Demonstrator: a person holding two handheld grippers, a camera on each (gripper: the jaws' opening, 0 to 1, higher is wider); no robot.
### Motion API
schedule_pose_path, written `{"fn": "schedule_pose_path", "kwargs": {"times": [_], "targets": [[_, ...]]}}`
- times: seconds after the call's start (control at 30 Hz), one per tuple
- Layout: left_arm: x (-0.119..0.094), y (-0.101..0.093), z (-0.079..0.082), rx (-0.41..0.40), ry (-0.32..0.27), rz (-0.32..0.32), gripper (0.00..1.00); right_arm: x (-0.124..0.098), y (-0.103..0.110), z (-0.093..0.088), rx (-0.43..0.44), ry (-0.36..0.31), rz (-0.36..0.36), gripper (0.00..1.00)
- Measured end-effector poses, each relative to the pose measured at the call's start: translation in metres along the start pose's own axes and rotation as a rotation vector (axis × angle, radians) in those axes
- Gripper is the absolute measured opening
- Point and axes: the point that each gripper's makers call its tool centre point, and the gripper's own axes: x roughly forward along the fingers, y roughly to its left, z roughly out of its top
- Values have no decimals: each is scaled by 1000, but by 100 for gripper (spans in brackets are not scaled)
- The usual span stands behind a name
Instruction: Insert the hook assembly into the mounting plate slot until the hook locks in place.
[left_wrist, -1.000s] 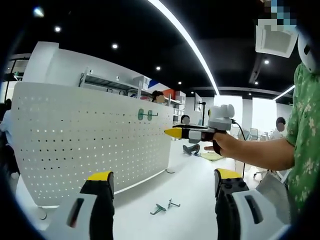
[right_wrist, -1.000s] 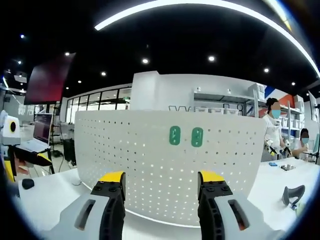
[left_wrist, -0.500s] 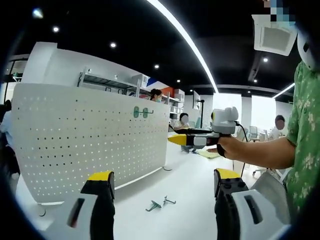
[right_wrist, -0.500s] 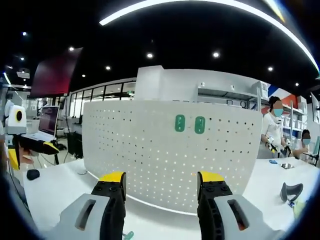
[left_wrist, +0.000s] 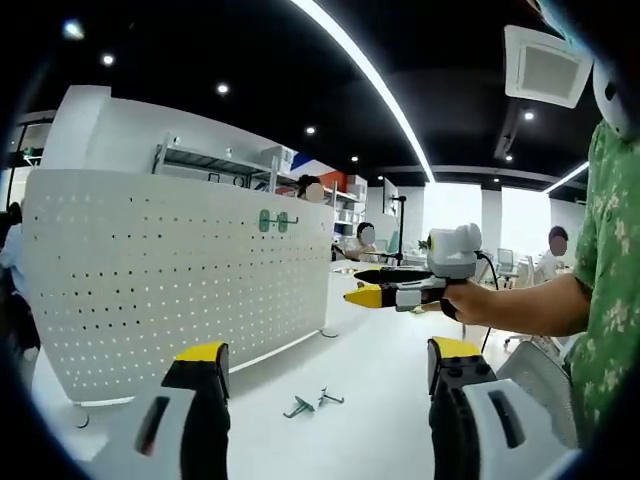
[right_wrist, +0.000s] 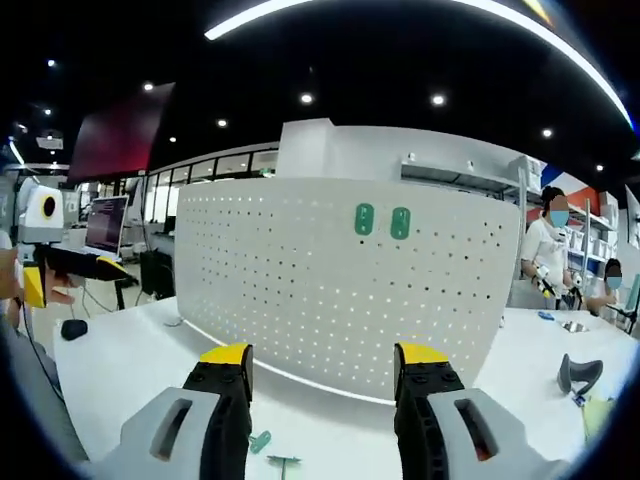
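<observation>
Jaws of the left gripper (left_wrist: 325, 360) and the right gripper (right_wrist: 323, 360) stand wide apart, holding nothing. Two loose green hooks (left_wrist: 312, 402) lie on the white table (left_wrist: 380, 380), near the jaws. Two more green hooks (right_wrist: 382, 221) hang side by side high on one upright white pegboard (right_wrist: 340, 280) beyond. Ceiling lights run overhead; several people stand far right.

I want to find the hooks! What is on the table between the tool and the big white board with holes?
In the left gripper view, small green hooks lie on the white table.
</observation>
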Motion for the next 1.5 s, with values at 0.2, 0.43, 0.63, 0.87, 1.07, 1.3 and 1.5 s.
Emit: {"fn": "schedule_pose_path", "kwargs": {"times": [0.2,0.43,0.63,0.87,1.07,1.3,1.5], "targets": [[1,-3,-2,3,9,-1,83,-5,-5,-13,-4,27,7,57],[2,-4,-2,3,10,3,83,-6,-7,-24,-20,55,24,55],[3,-5,-3,4,15,6,82,-3,-7,-34,-40,80,48,53],[2,-6,-4,5,20,13,82,0,-9,-53,-60,126,83,51],[2,-6,-6,4,29,16,82,2,-8,-65,-71,160,113,48],[5,-9,-8,5,40,17,81,10,-8,-75,-73,181,131,47],[4,-8,-9,7,48,22,81,18,-5,-91,-87,223,163,43]]}}
